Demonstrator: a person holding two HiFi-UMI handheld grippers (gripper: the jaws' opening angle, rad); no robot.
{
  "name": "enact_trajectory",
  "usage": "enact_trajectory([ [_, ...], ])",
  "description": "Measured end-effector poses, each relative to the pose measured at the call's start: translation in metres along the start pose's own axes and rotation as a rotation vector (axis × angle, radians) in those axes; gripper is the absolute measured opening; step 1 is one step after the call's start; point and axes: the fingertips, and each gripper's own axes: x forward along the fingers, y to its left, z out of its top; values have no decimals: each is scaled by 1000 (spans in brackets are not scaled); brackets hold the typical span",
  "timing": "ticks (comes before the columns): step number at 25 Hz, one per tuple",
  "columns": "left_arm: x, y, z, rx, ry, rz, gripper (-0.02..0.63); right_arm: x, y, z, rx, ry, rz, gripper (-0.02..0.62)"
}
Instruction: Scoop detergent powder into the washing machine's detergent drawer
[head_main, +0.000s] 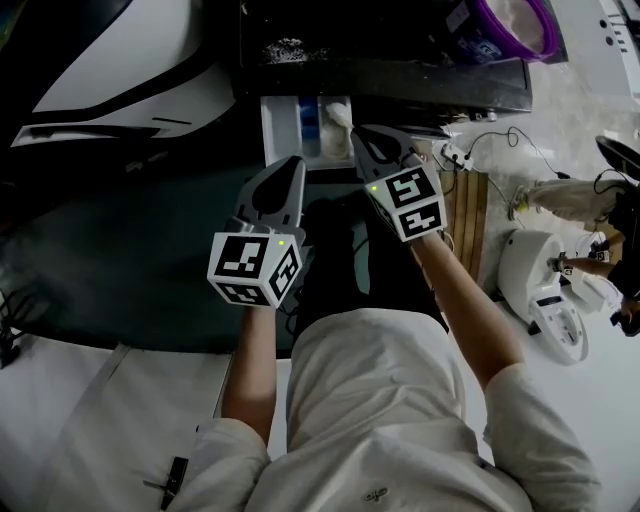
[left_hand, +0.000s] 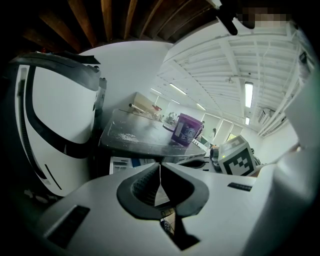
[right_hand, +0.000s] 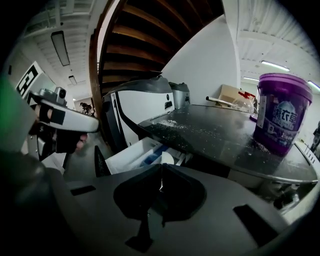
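Note:
The detergent drawer (head_main: 290, 125) stands pulled out of the dark washing machine (head_main: 400, 60), its blue and white compartments showing. A white scoop (head_main: 339, 114) lies in it. My right gripper (head_main: 362, 136) is shut, its tips just short of the scoop (right_hand: 168, 159); I cannot tell whether they touch. My left gripper (head_main: 290, 168) is shut on nothing, a little below the drawer's front. The purple detergent bucket (head_main: 508, 24) stands open on the machine top at the right, also in the right gripper view (right_hand: 280, 112). Spilled powder (head_main: 286, 47) speckles the top.
A white curved machine body (head_main: 110, 60) stands left of the drawer. Wooden slats (head_main: 468, 215), cables (head_main: 490, 140) and a white device (head_main: 545, 290) lie on the floor at the right. The person's torso fills the lower middle.

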Motion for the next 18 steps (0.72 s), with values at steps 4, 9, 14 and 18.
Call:
enact_trajectory([
  [4, 0, -1, -1, -2, 3, -2, 20, 0, 3, 3, -57, 5, -12, 9],
  [9, 0, -2, -1, 0, 1, -7, 20, 1, 4, 4, -132, 16, -35, 9],
  [14, 1, -2, 0, -3, -2, -6, 20, 2, 5, 4, -191, 30, -53, 9],
  [18, 0, -1, 0, -7, -2, -4, 20, 3, 9, 2, -291, 46, -74, 9],
])
